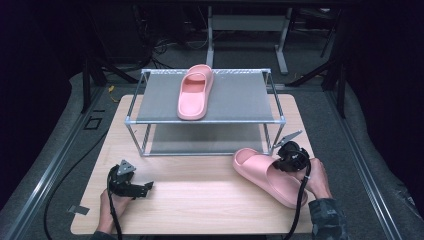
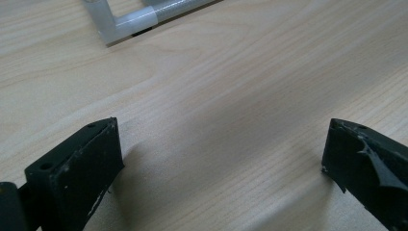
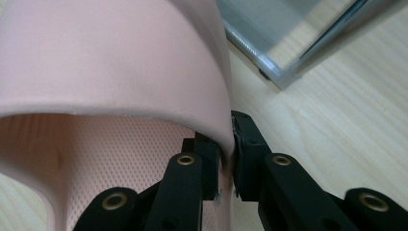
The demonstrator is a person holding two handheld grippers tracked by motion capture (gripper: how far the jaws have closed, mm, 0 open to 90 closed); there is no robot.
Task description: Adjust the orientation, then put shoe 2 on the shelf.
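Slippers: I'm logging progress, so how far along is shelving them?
Done: one pink slipper lies on the rack's top shelf. In hand: the right gripper is shut on the side wall of the second slipper, at the table's right. Left: setting it on the rack. The left gripper is open over bare wood.
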